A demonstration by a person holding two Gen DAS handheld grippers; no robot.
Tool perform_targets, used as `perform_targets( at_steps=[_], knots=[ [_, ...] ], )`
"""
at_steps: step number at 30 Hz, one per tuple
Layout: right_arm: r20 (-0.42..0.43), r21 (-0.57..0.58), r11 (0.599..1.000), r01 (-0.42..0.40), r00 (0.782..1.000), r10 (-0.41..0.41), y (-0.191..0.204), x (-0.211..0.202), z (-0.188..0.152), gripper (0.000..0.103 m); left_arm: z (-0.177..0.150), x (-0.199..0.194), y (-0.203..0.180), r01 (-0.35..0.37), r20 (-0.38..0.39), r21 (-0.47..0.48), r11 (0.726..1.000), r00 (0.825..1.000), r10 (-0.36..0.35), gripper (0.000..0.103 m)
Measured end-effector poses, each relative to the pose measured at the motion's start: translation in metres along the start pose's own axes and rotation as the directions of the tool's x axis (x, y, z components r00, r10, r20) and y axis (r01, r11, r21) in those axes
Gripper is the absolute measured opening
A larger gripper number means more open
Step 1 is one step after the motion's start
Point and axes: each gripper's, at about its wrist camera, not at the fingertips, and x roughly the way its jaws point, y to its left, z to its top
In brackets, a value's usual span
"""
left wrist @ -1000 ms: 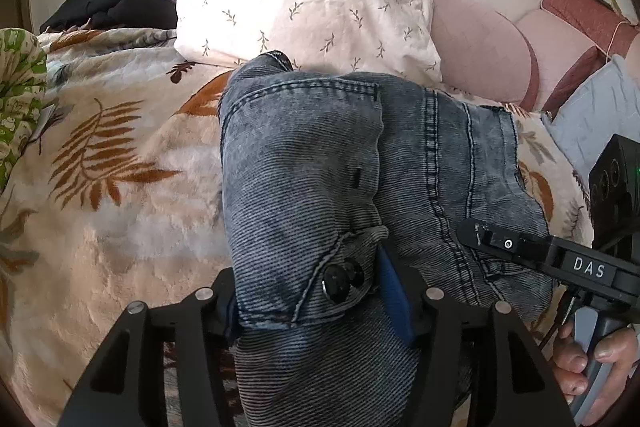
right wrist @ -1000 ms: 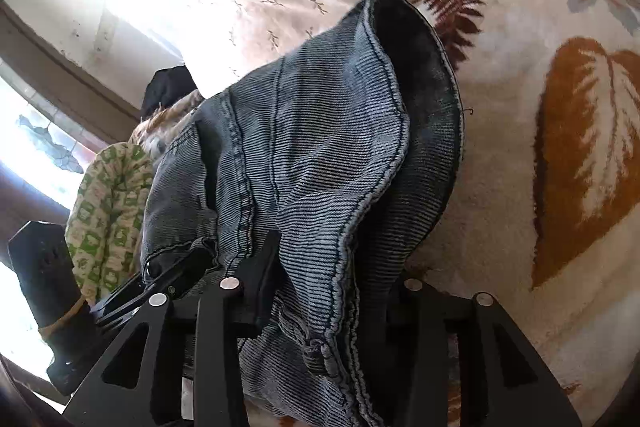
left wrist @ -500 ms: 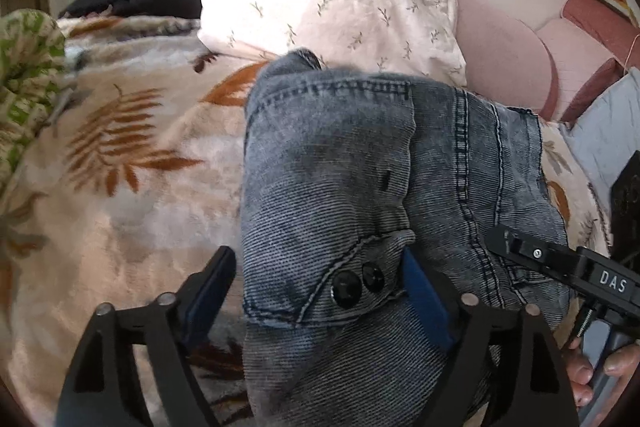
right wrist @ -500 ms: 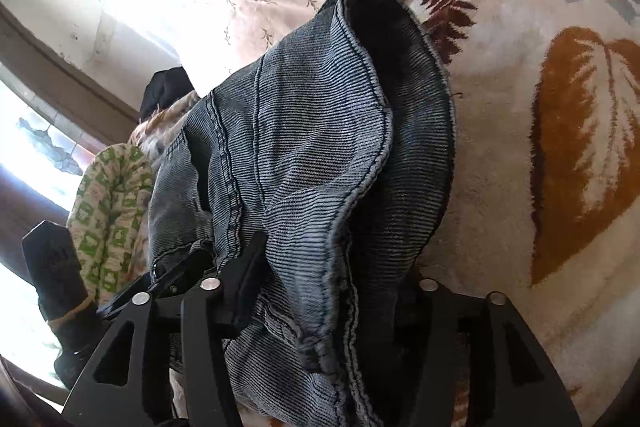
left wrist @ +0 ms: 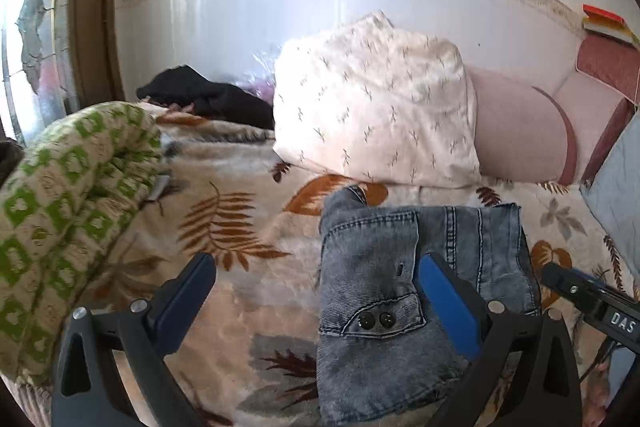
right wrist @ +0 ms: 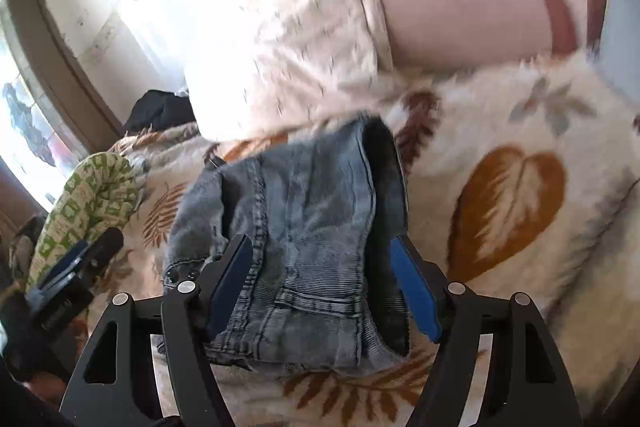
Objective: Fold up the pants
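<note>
The grey-blue denim pants [left wrist: 420, 291] lie folded into a compact rectangle on the leaf-print blanket [left wrist: 240, 239], with two dark buttons facing up. They also show in the right wrist view [right wrist: 304, 235]. My left gripper [left wrist: 316, 291] is open and lifted above the bed, holding nothing, its right pad over the pants' near edge. My right gripper [right wrist: 324, 279] is open and holds nothing, its pads on either side of the fold's right end. The right gripper's tip shows in the left wrist view [left wrist: 592, 303].
A white sprig-print pillow [left wrist: 380, 107] and a pink bolster [left wrist: 520, 131] lie behind the pants against the wall. A rolled green-patterned quilt [left wrist: 68, 203] lies at the left. Dark clothing [left wrist: 208, 99] sits at the far left back.
Both grippers have opened and let go of the pants, then pulled back and up. The folded pants now rest flat on the blanket.
</note>
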Motion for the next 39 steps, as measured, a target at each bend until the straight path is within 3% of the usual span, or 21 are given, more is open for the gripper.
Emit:
perform_targets(
  at_steps=[5,10,22,30,39],
  knots=[
    [0.131,-0.103,0.992,0.067,0.99,-0.053,0.025,-0.045,-0.006,0.072,-0.002,-0.025,0.006,-0.035,0.027,0.013,0.999,0.999,0.034,0.103],
    [0.229,-0.143,0.985,0.093,0.972,-0.058,0.045,-0.084,-0.021,0.081,-0.006,-0.054,0.011,-0.035,0.062,0.0,0.999,0.997,0.035,0.103],
    [0.33,-0.209,0.963,0.169,0.939,-0.093,0.072,-0.128,-0.069,0.084,-0.016,-0.085,0.019,-0.047,0.093,-0.024,0.999,0.994,0.049,0.103],
    [0.376,-0.202,0.958,0.204,0.919,-0.117,0.076,-0.136,-0.085,0.086,-0.027,-0.093,0.021,-0.04,0.086,-0.022,0.999,0.995,0.042,0.103],
    [0.409,-0.254,0.926,0.28,0.898,-0.16,0.084,-0.132,-0.103,0.087,-0.038,-0.103,0.014,-0.002,0.078,0.004,1.0,0.997,0.002,0.103]
  ],
)
